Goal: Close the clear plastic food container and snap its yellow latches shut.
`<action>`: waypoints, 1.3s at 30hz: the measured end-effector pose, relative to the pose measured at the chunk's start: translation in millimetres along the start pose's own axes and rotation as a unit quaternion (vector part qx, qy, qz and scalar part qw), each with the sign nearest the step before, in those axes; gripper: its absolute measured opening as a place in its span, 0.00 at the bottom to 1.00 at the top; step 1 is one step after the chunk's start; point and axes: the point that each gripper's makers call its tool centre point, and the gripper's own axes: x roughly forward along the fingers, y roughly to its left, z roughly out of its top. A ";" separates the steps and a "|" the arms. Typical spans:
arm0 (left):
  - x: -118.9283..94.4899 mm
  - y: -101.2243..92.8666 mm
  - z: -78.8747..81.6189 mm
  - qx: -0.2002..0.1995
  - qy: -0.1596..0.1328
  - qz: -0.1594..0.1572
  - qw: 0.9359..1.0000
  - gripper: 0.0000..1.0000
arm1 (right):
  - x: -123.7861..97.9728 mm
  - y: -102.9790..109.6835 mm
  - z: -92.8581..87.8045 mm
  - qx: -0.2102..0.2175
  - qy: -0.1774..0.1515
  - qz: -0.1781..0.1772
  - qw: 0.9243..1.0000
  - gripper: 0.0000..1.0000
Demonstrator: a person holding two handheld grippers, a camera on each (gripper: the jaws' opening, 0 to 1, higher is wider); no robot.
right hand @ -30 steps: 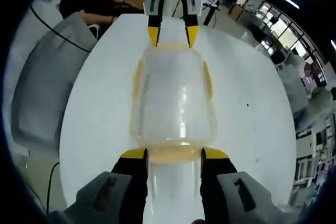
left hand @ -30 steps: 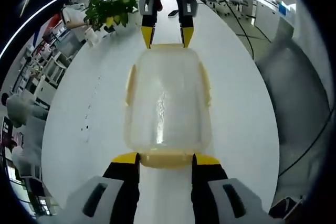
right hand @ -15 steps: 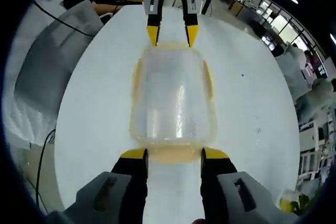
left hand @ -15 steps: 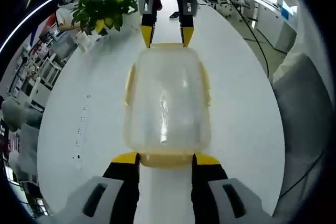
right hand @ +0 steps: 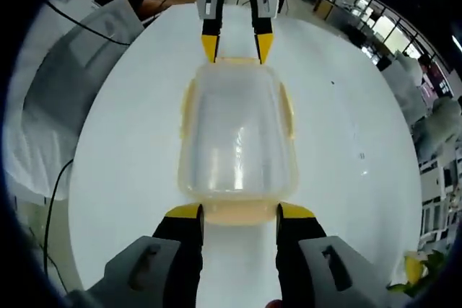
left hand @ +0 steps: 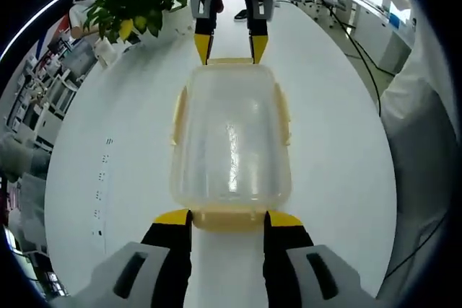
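Observation:
A clear plastic food container (left hand: 231, 135) with its lid on lies lengthwise over the white table (left hand: 94, 142). Yellow latches (left hand: 177, 117) run along its long sides, flat against the walls. My left gripper (left hand: 229, 220) is shut on the yellow latch at the container's near short end, one yellow-tipped jaw at each side of it. The right gripper (left hand: 231, 47) meets the far short end from above in the left gripper view. In the right gripper view the same container (right hand: 238, 135) sits between my right gripper (right hand: 238, 213), shut on its near end latch, and the left gripper (right hand: 234, 47) opposite.
A potted green plant (left hand: 133, 5) stands at the table's far left edge. A grey chair (right hand: 54, 99) stands beside the table, with a black cable (right hand: 58, 200) below it. White fabric (left hand: 426, 120) borders the table's right side. Desks and shelves stand beyond.
Both views have swung over the table: the plant and the chair have drifted, while the container stays fixed between the two grippers. The jaws hold as before.

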 end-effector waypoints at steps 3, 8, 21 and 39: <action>2.3 -0.5 -1.3 -0.005 0.004 -0.004 1.000 0.33 | 2.8 1.9 -0.9 -0.001 0.000 0.005 1.000 0.36; 2.8 -2.4 -1.9 -0.014 0.004 -0.009 1.000 0.33 | 4.6 2.8 -2.3 -0.002 0.000 0.007 1.000 0.36; 4.8 -5.0 -5.2 -0.031 -0.001 -0.020 0.999 0.33 | 5.7 4.8 -4.3 0.005 0.000 0.011 1.000 0.36; 6.8 -3.8 -4.4 -0.018 -0.019 -0.010 1.000 0.33 | 1.8 8.2 -9.2 0.048 -0.025 0.004 0.999 0.36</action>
